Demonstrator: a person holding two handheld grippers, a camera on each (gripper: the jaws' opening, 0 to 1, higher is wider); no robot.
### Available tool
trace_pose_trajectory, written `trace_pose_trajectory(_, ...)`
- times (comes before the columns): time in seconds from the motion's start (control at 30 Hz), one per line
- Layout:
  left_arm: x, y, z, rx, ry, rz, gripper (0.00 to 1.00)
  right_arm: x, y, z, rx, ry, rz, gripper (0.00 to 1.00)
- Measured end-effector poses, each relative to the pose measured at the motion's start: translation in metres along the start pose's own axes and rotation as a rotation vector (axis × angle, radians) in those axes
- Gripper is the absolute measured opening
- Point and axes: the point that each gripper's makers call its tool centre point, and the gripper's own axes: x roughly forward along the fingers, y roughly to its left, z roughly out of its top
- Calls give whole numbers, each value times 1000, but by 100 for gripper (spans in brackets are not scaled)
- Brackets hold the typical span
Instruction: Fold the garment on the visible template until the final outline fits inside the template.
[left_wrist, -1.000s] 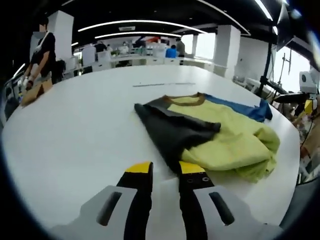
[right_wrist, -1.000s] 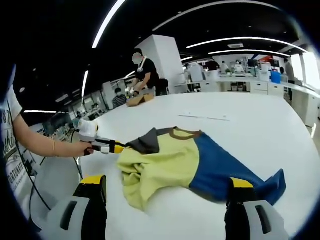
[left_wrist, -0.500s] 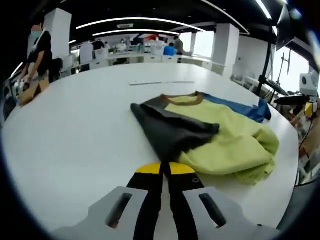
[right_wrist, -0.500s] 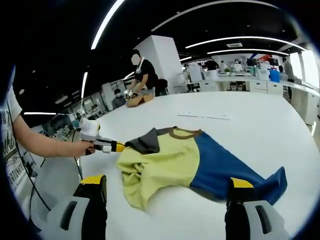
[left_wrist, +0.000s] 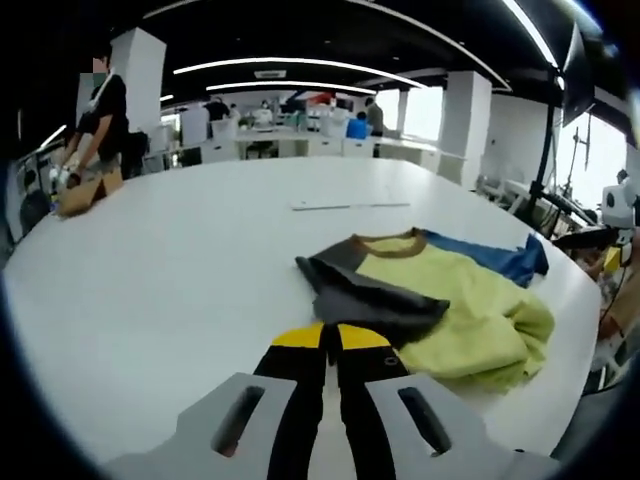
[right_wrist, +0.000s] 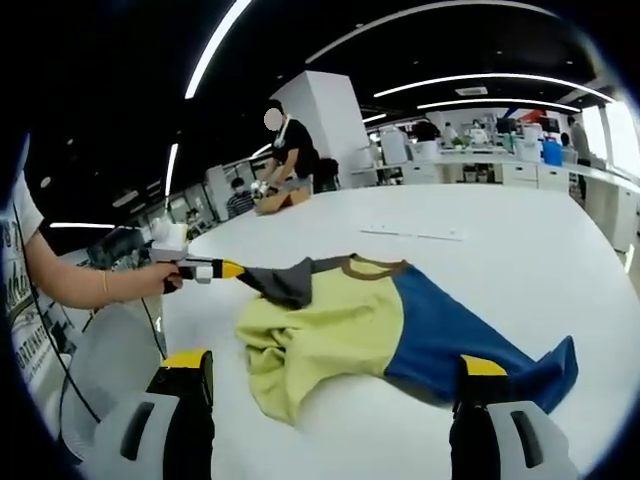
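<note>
At the left of the white table (right_wrist: 480, 270), the left gripper (right_wrist: 232, 269) had its jaws clamped on the dark grey sleeve (right_wrist: 283, 285) of the garment (right_wrist: 400, 325), which lay crumpled mid-table, yellow-green beside blue. To fold well, that sleeve wanted carrying low and taut over the body. On the right, the right gripper (right_wrist: 330, 375) hung spread wide, empty, near the hem.

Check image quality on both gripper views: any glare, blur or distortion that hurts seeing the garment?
Left gripper view: strong fisheye bend, the table edge curves; bright window at right washes out; garment sharp, left gripper jaws closed on its dark sleeve. Right gripper view: ceiling dark with bright strip lights, background soft; garment evenly lit, faint shadow beneath; right gripper jaws wide apart.
</note>
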Motion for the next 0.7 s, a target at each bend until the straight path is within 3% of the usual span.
trace_pose_trajectory(0.33, -23, 22, 22, 30, -49, 60, 1, 0, 1, 0, 5, 1, 4, 99)
trace_pose_trajectory(0.7, -44, 63, 19, 46, -32, 158, 1, 1, 2, -1, 8, 9, 8, 99)
